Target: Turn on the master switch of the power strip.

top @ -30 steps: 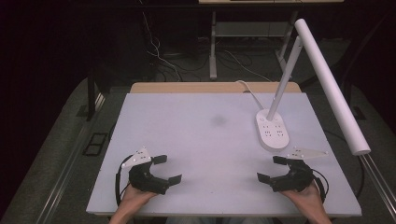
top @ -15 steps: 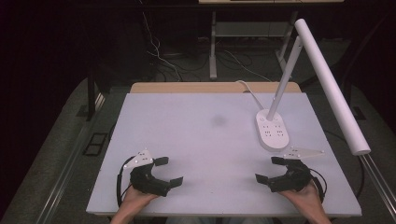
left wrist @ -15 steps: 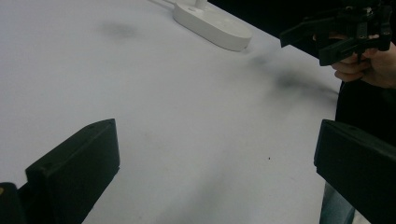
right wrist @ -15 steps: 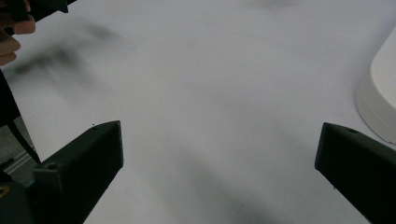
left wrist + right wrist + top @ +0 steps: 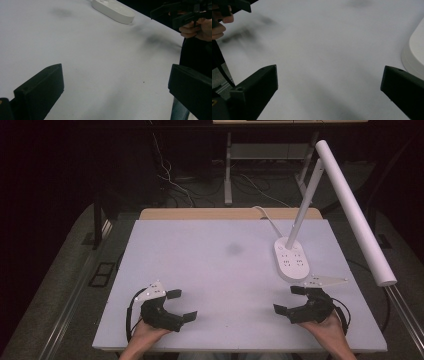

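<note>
**Two open grippers, one lamp, one white table**

One lamp [image 5: 292, 262] stands on the table [image 5: 215, 265], and I take it as the mark for everything else. Its oval white base sits toward the far right of the tabletop; a slim stem rises from the base, leaning up and away, and carries one long white tube head that slopes down past the table's right edge. One white cable runs from behind the base toward the far edge.

There are two grippers, one in each hand, both at the near edge. The right gripper [image 5: 289, 300] lies just on the near side of the lamp base, close to it but not touching, its grey plate almost reaching the base's near rim. Its jaws are spread wide with nothing between them; in the right gripper view, bare tabletop lies between the two black jaws and the lamp base curves in at the right edge [image 5: 414, 60].

The left gripper [image 5: 181, 306] is well apart from the lamp, off to its near left. Its jaws also gape wide and hold nothing. In the left gripper view the lamp base [image 5: 113, 11] lies far ahead, with the other hand's gripper [image 5: 175, 15] at the upper right.

One faint grey smudge [image 5: 234, 249] marks the tabletop left of the lamp base.
</note>
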The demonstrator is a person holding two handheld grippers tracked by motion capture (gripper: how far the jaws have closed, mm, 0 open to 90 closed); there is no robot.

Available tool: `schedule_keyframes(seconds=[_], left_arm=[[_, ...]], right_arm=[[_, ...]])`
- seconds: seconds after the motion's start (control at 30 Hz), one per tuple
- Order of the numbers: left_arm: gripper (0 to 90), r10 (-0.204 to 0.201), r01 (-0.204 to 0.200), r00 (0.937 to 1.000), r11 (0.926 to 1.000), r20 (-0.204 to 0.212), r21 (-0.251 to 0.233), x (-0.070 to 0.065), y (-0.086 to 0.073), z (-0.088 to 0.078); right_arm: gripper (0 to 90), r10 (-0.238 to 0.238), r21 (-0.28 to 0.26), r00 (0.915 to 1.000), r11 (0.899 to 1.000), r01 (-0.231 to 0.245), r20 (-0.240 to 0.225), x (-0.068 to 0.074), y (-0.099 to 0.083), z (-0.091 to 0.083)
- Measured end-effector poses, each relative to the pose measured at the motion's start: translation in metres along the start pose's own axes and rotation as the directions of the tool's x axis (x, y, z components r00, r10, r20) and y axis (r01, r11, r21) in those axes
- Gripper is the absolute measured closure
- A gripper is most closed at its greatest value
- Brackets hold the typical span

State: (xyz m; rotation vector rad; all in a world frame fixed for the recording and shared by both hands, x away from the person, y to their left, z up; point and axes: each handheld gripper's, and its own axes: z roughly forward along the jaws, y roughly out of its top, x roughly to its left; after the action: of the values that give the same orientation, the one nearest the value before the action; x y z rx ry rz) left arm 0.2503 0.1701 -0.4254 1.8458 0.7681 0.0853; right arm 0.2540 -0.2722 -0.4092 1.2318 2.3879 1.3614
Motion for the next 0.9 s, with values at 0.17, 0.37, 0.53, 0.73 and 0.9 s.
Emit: schedule_keyframes(seconds=[0.17,0.37,0.53,0.73,0.9], left_arm=[[0.0,-0.002,0.002,1.0000,0.9999,-0.007,-0.013,0.000,0.000,-0.001],[0.0,-0.003,0.003,1.0000,0.9999,-0.007,-0.011,0.001,0.000,-0.001],[0.0,-0.003,0.003,1.0000,1.0000,-0.005,-0.009,0.000,0.000,0.000],[0.0,-0.002,0.002,1.0000,1.0000,-0.006,-0.006,0.000,0.000,0.001],[0.0,0.000,0.000,1.0000,1.0000,-0.005,-0.001,0.000,0.000,0.001]], right_arm=[[0.5,-0.005,0.004,1.0000,1.000,0.005,-0.004,-0.001,0.002,0.000],[0.5,-0.006,0.013,0.9999,1.000,0.006,-0.008,-0.001,0.006,0.002],[0.5,-0.010,0.014,0.9999,1.000,0.010,-0.013,-0.001,0.010,0.002],[0.5,-0.021,0.026,0.9997,0.999,0.022,-0.016,0.000,0.020,0.003],[0.5,-0.034,0.031,0.9993,0.999,0.034,-0.017,-0.001,0.026,0.005]])
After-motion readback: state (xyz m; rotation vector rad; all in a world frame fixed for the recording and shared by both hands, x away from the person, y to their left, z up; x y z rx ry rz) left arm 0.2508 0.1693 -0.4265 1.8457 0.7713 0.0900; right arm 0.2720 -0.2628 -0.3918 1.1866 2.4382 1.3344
